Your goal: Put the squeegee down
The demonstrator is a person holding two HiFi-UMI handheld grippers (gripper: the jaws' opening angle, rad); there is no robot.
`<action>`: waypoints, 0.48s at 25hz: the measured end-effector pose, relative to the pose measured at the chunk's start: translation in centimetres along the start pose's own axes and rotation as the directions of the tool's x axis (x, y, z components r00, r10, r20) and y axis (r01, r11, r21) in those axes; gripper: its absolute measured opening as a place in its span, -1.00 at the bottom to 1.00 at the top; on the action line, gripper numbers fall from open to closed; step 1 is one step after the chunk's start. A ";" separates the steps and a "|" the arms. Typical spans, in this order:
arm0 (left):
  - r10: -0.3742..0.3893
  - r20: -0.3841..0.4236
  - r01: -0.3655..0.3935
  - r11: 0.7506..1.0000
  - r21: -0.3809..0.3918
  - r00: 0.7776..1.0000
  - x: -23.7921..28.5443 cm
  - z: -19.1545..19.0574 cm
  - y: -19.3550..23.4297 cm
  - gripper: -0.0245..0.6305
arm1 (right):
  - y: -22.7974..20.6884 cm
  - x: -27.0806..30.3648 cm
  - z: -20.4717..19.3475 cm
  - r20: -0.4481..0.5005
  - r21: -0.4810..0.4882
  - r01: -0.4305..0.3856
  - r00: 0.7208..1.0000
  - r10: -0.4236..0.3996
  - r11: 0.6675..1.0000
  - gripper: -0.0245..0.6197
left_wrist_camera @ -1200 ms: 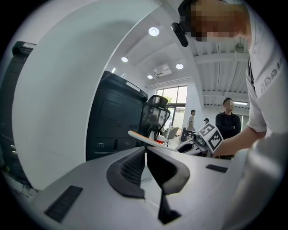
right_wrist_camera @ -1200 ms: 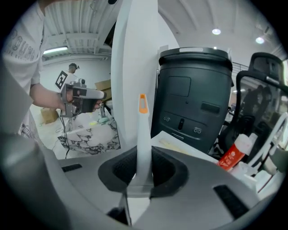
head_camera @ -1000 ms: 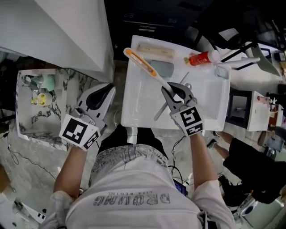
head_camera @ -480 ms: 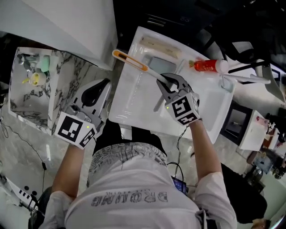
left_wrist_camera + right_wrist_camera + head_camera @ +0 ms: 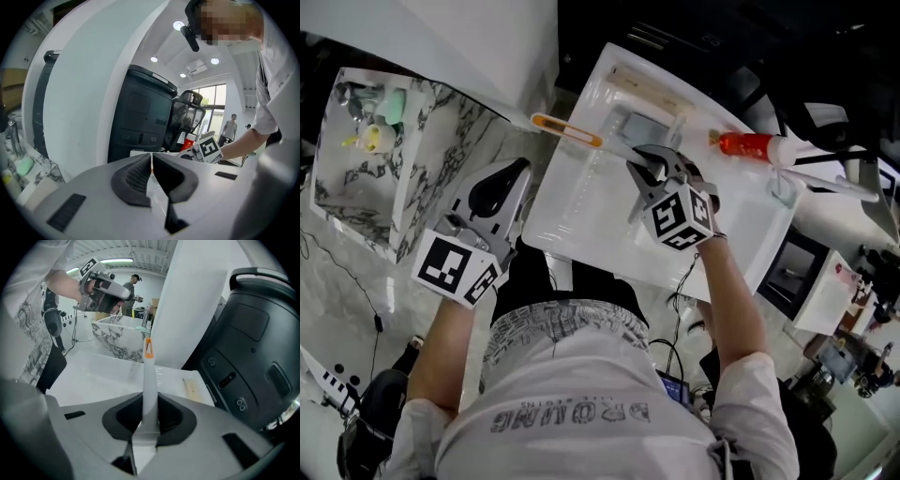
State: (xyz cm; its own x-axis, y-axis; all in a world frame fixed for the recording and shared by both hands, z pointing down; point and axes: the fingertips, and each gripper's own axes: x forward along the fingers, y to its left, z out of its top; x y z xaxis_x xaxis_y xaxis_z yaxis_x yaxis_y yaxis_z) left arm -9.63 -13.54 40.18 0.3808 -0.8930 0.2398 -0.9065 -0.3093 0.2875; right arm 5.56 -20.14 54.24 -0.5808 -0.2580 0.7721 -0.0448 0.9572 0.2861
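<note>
**Head view.** The right gripper (image 5: 649, 171) was clamped on the white handle of the squeegee (image 5: 581, 137) and held it over the white tray (image 5: 572, 230). The orange handle end reached out past the tray's edge, toward the marble box (image 5: 422, 159). The gripper covered most of the blade, with only a grey strip showing beneath it. Contact between blade and tray could not be determined. The left gripper (image 5: 512, 176) was off the tray, between tray and box. A red bottle (image 5: 748, 143) lay at the tray's far side.

**Left gripper view.** The jaw tips of the left gripper (image 5: 151, 155) were together with nothing between them. The right gripper's marker cube showed beyond, partly behind the jaws. The squeegee could not be made out.

**Right gripper view.** The jaws of the right gripper (image 5: 150, 405) were pressed on the squeegee's (image 5: 149, 373) handle, which ran away from the camera to its orange end. The blade end was cut off behind the gripper body. The left gripper appeared high at the upper left, above the box.
</note>
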 end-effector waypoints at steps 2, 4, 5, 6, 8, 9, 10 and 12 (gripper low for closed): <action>0.007 -0.002 -0.007 1.000 -0.004 1.000 0.0 -0.4 0.0 -0.85 | 0.2 0.5 -0.3 -0.007 -0.024 -0.010 1.000 0.010 1.000 -0.70; 0.012 -0.005 -0.012 1.000 -0.009 1.000 0.0 -0.8 0.0 -0.85 | 0.4 1.1 -0.7 -0.011 -0.037 -0.021 1.000 0.021 0.999 -0.70; 0.014 -0.007 -0.014 1.000 -0.012 1.000 0.0 -0.9 0.0 -0.85 | 0.5 1.4 -0.9 -0.014 -0.046 -0.026 1.000 0.025 0.999 -0.70; 0.016 -0.008 -0.016 1.000 -0.014 1.000 0.1 -1.1 -0.1 -0.85 | 0.7 1.6 -1.1 -0.019 -0.057 -0.030 0.999 0.029 0.998 -0.70; 0.018 -0.010 -0.018 1.000 -0.018 1.000 0.2 -1.4 -0.2 -0.85 | 0.9 2.1 -1.5 -0.028 -0.084 -0.039 0.999 0.037 0.996 -0.70; 0.019 -0.011 -0.019 1.000 -0.020 1.000 0.3 -1.5 -0.2 -0.85 | 1.0 2.3 -1.6 -0.033 -0.100 -0.043 0.999 0.040 0.994 -0.70; 0.020 -0.012 -0.021 1.000 -0.022 1.000 0.4 -1.6 -0.2 -0.85 | 1.1 2.5 -1.8 -0.038 -0.116 -0.046 0.998 0.042 0.992 -0.70; 0.024 -0.014 -0.024 0.999 -0.027 1.000 0.5 -1.9 -0.3 -0.85 | 1.3 2.7 -2.0 -0.046 -0.148 -0.050 0.998 0.043 0.988 -0.70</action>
State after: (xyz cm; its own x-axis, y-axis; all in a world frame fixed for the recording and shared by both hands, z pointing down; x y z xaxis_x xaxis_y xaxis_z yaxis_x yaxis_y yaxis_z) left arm -8.85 -13.28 41.99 0.3616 -0.8955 0.2595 -0.9101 -0.2785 0.3069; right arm 5.58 -19.81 57.87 -0.5439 -0.2219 0.8093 0.1052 0.9387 0.3282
